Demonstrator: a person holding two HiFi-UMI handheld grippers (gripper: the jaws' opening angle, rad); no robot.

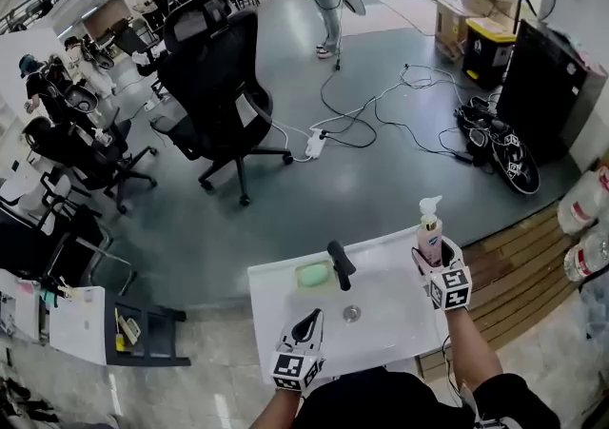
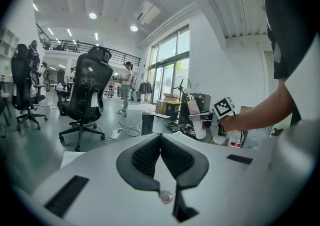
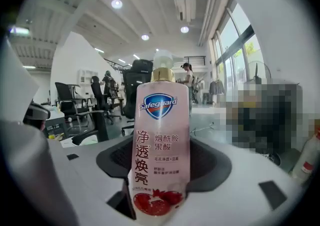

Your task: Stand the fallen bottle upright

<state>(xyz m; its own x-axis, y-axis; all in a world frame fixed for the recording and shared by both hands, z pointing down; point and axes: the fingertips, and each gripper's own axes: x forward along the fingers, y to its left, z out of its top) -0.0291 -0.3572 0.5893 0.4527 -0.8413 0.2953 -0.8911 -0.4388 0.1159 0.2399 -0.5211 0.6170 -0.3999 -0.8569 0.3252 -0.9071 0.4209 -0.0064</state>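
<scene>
A pink soap bottle (image 1: 430,230) with a white pump stands nearly upright between the pads of my right gripper (image 1: 434,252), which is shut on its lower body at the right edge of the white sink basin (image 1: 390,327). Up close in the right gripper view, the bottle (image 3: 160,140) fills the middle, pump on top, red fruit print at its foot. The left gripper view shows the bottle (image 2: 198,119) far off to the right. My left gripper (image 1: 308,324) hangs over the basin's near left part, shut and holding nothing (image 2: 160,137).
A black faucet (image 1: 340,263), a green soap bar (image 1: 313,274) and the drain (image 1: 351,313) sit in the basin. A black office chair (image 1: 214,85) and cables (image 1: 381,113) lie beyond. To the right are a wooden pallet (image 1: 519,251) and water jugs (image 1: 582,204).
</scene>
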